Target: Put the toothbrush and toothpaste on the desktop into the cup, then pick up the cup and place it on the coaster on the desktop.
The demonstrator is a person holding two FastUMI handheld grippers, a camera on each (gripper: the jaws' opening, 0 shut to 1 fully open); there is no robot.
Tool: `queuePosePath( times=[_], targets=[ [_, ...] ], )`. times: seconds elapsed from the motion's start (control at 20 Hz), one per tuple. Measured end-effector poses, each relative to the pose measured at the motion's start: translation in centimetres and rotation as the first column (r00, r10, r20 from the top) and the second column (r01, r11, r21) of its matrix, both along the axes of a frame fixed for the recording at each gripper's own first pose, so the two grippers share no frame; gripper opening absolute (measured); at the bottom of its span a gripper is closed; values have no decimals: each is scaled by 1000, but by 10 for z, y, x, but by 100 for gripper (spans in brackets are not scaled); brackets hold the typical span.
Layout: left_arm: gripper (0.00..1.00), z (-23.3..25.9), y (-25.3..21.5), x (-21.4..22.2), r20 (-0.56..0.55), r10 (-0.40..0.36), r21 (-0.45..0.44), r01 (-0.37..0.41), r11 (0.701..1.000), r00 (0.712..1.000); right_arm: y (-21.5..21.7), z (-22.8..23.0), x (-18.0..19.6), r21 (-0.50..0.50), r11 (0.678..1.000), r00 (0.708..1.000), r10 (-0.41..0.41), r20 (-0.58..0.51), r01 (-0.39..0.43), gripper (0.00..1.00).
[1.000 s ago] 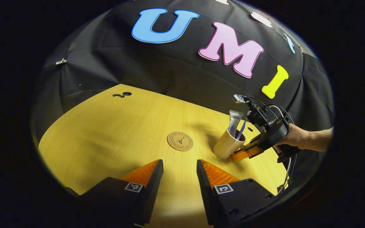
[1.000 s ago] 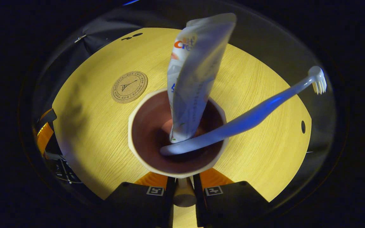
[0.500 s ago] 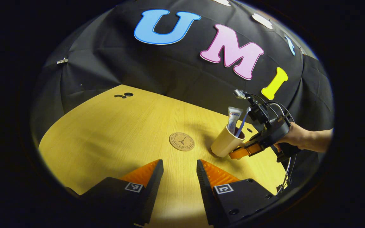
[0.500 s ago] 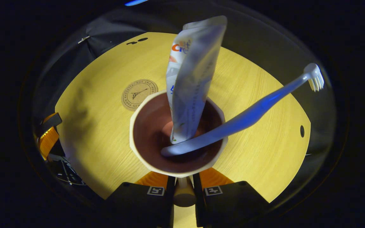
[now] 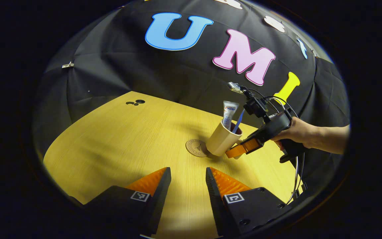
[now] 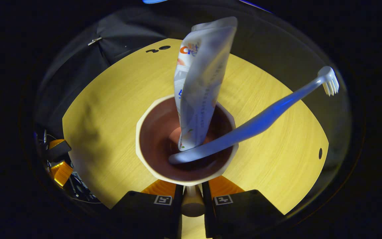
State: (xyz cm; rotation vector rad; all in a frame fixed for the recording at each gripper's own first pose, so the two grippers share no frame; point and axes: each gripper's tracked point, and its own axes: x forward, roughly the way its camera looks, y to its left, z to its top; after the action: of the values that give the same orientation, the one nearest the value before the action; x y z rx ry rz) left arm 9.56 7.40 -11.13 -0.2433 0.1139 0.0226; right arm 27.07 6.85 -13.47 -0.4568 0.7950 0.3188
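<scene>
Wooden desktop (image 5: 118, 139) is carrying one coaster (image 5: 196, 148); the right gripper (image 5: 240, 151) is clamping one cup (image 5: 222, 141) by its handle, tilted just above the coaster's right edge. One toothbrush (image 6: 260, 121) and one toothpaste (image 6: 201, 83) are sitting inside; only setting down seems left. The left gripper (image 5: 186, 186) is hanging open near.

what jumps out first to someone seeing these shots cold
The cup sits close up in the right gripper view, held by its handle in the right tool, with the toothpaste standing in it and the toothbrush leaning out over its rim. In the left gripper view the tilted cup hangs at the edge of the coaster on the wooden desktop, while the left tool waits open.
</scene>
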Motion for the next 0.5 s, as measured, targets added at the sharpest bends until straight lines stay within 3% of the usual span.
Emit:
queuePosePath(
  times=[0.15, 0.2, 0.5],
  targets=[
    [67, -3, 11, -5, -2, 4, -2, -4, 1000, 1000, 16, -5, 11, -14, 1000, 1000, 12, -4, -12, 26],
    [67, -4, 14, -6, -3, 7, -3, -7, 1000, 1000, 21, -5, 14, -12, 1000, 1000, 11, -7, -11, 31],
    [67, -8, 37, -11, -9, 25, -19, -25, 1000, 1000, 21, 1, 8, -14, 1000, 1000, 8, -13, -8, 30]
  ],
)
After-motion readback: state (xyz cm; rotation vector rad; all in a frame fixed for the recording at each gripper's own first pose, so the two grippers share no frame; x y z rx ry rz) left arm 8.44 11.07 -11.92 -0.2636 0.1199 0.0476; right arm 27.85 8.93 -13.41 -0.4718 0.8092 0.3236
